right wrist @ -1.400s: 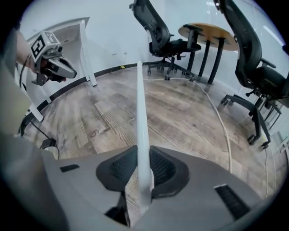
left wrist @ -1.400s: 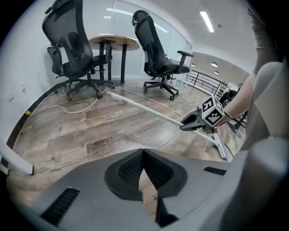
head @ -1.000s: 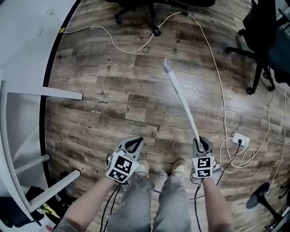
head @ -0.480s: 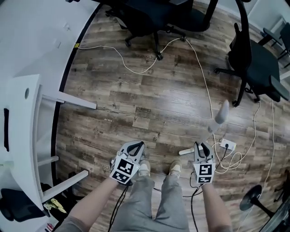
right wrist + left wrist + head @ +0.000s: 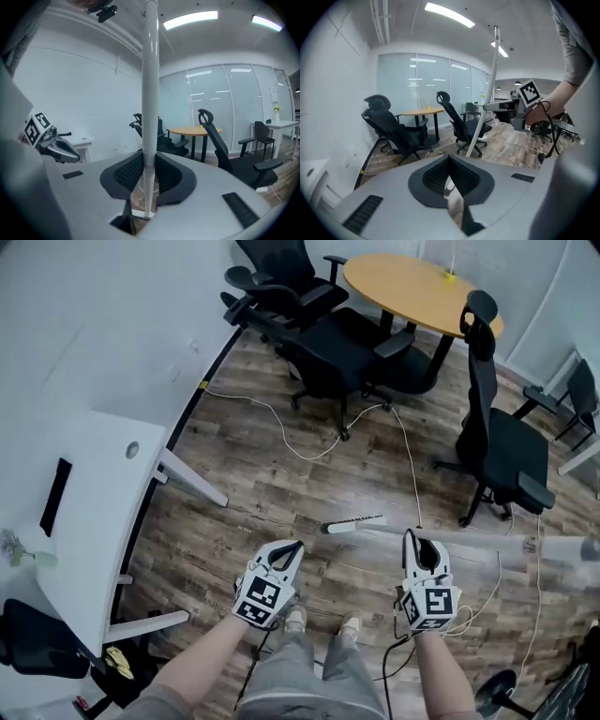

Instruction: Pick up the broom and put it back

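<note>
The broom has a white handle point(image 5: 151, 93) standing upright between the pads of my right gripper point(image 5: 149, 161), which is shut on it. Its small head point(image 5: 140, 214) hangs just below the jaws. In the head view the broom head point(image 5: 354, 523) shows left of my right gripper point(image 5: 419, 547), and the handle point(image 5: 506, 542) is a blurred streak to the right. My left gripper point(image 5: 284, 557) is level with it on the left, apart from the broom. Its jaws meet at the tip point(image 5: 449, 159) with nothing between them.
Black office chairs point(image 5: 328, 343) point(image 5: 497, 442) stand ahead around a round wooden table point(image 5: 412, 287). A white desk point(image 5: 84, 512) lies at the left along the wall. White cables point(image 5: 281, 432) run across the wood floor point(image 5: 244, 474). My feet are below the grippers.
Both grippers have risen. The broom has swung from slanting away over the floor to upright in the right gripper. The head view has tilted up, bringing the chairs and table into view.
</note>
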Available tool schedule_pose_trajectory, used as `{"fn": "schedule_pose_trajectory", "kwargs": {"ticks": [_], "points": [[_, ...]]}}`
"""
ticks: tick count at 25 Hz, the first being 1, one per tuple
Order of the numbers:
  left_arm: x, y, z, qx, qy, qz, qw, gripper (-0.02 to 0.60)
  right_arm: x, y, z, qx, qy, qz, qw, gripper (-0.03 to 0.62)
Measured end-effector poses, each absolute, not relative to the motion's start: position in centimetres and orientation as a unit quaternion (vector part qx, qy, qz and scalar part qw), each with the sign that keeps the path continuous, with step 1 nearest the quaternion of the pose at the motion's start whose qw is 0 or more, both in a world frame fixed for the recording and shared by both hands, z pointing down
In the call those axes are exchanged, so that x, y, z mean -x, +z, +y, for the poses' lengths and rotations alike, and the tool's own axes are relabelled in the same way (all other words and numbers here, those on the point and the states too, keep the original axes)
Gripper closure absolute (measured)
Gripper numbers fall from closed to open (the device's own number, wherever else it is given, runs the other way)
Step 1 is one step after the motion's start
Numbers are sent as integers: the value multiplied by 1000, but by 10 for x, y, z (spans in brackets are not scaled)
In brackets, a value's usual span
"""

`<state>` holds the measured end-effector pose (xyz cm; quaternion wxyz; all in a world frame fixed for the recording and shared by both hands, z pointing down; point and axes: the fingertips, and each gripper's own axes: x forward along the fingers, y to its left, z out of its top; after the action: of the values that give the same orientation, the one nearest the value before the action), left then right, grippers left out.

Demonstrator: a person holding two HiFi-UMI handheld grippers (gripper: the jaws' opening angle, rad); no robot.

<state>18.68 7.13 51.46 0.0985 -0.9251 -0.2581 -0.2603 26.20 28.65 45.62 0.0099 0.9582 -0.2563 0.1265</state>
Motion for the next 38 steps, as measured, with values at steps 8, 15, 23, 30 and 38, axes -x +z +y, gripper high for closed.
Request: {"fn": "schedule_pose_trajectory", "kwargs": {"ticks": [8,15,23,30,38], "points": [[-181,362,46,958,-174,-205,98,566,-271,290,273,-959,63,-277,-2,500],[-149,287,33,970,-134,-175,106,566,-230,225,268,-950,46,-309,25,500],[-104,246,43,970,-106,-168,139,566,-179,215,281,-943,67,-325,12,500],[-101,252,53,972,-109,-173,117,566,-172,225,291,-938,94,-333,-14,500],[-108,254,37,976,-117,-149,111,566,-175,219,262,-925,82,-372,-3,500]]}}
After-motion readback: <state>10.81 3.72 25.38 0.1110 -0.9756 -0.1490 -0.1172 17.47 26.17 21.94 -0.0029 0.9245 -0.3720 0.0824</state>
